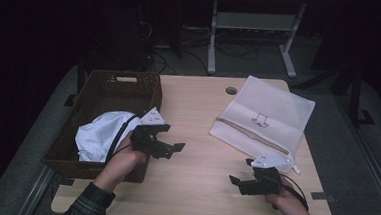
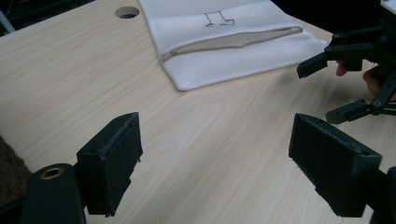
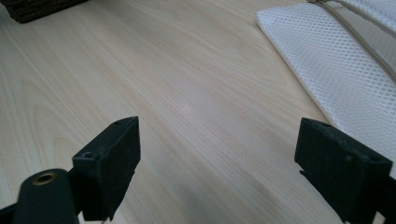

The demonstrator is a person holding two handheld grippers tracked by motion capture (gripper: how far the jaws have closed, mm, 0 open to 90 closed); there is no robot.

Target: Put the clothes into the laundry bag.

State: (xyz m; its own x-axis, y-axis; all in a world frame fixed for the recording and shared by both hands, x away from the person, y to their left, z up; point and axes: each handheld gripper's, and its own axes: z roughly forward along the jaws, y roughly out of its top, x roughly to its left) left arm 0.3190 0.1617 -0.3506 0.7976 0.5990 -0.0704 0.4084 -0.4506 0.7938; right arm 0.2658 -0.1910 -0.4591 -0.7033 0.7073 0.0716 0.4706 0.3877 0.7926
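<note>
A white mesh laundry bag (image 1: 268,112) lies flat on the right side of the wooden table (image 1: 198,118), its zipper running along the near half. The left gripper view shows the same bag (image 2: 224,42) with the zipper slightly parted. A dark wicker basket (image 1: 124,91) stands at the left with a white cloth (image 1: 99,132) bunched inside. My left gripper (image 1: 173,149) hovers just right of the basket, open and empty (image 2: 217,123). My right gripper (image 1: 239,171) is open near the bag's front corner, over bare wood (image 3: 219,126).
A round cable hole (image 1: 231,90) sits at the table's far edge, beside the bag. Bare wood lies between the two grippers. The right gripper (image 2: 317,93) appears in the left gripper view, its jaws apart. The floor behind holds metal table legs and cables.
</note>
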